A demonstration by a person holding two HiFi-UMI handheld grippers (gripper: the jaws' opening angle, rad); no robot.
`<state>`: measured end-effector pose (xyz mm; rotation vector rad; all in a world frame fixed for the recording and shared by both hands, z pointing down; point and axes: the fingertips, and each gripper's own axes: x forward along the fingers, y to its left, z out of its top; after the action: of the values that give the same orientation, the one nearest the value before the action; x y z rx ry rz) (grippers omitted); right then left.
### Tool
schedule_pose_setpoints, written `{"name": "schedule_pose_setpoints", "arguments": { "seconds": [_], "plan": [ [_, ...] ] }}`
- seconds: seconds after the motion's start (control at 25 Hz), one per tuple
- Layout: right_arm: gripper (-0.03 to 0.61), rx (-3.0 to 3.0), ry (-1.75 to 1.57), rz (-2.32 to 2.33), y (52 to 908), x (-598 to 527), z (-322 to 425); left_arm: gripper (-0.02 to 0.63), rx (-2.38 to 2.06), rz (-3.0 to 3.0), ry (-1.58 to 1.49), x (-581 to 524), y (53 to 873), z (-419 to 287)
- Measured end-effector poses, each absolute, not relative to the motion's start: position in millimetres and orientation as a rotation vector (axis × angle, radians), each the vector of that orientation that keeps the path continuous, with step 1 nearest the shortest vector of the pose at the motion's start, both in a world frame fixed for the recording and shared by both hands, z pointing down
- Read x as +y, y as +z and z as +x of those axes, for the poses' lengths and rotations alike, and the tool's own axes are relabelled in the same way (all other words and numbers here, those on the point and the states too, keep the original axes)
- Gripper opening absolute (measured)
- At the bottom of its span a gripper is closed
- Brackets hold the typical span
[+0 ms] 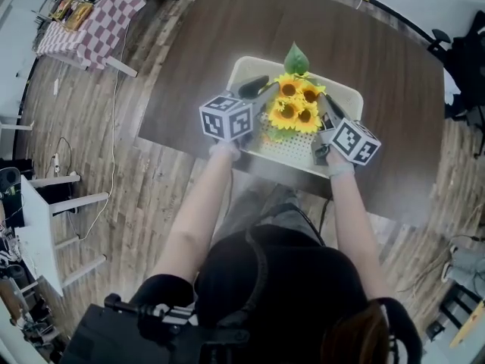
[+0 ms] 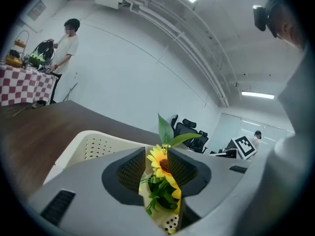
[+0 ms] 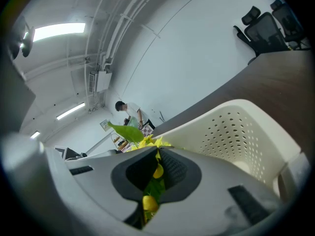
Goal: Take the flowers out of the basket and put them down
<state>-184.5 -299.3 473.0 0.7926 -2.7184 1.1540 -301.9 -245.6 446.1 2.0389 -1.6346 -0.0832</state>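
A bunch of yellow sunflowers (image 1: 297, 105) with a green leaf on top stands in the white perforated basket (image 1: 250, 63) on the dark brown table (image 1: 197, 44). My left gripper (image 1: 256, 87) reaches in from the left of the bunch. In the left gripper view it (image 2: 158, 156) is open, and the sunflowers (image 2: 160, 163) show in the narrow gap, with the basket (image 2: 93, 144) behind. My right gripper (image 1: 331, 112) lies against the bunch's right side. In the right gripper view it (image 3: 157, 156) is shut on the sunflowers (image 3: 147, 142), with leaf and petals pinched in the slit.
A table with a red-checked cloth (image 1: 98, 14) stands at the far left, and a person (image 2: 66, 45) is beside it. Black office chairs (image 1: 455, 51) are past the table's right edge. A white shelf (image 1: 45, 226) and a cable are on the wooden floor at left.
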Motion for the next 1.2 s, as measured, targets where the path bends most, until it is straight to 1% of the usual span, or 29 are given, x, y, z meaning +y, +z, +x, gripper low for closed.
{"name": "schedule_pose_setpoints", "arguments": {
  "seconds": [0.56,0.64,0.72,0.8,1.04,1.2],
  "plan": [
    [0.006,-2.701,1.189,0.821,472,-296,-184,0.146,-1.494,1.984,-0.152,-250,467,-292],
    [0.006,-2.697,1.206,0.82,472,-296,-182,0.128,-1.488,1.985,-0.155,-251,467,-289],
    [0.006,-2.694,1.217,0.817,471,-296,-180,0.079,-1.485,1.988,-0.15,-252,466,-287],
    [0.006,-2.691,1.223,0.815,469,-296,-182,0.058,-1.478,1.991,-0.151,-253,463,-287],
    [0.005,-2.704,1.235,0.797,466,-294,-180,0.015,-1.461,2.006,-0.172,-252,461,-282],
    [0.005,-2.718,1.243,0.781,464,-288,-181,0.001,-1.474,2.002,-0.18,-252,456,-281]
  ]
}}
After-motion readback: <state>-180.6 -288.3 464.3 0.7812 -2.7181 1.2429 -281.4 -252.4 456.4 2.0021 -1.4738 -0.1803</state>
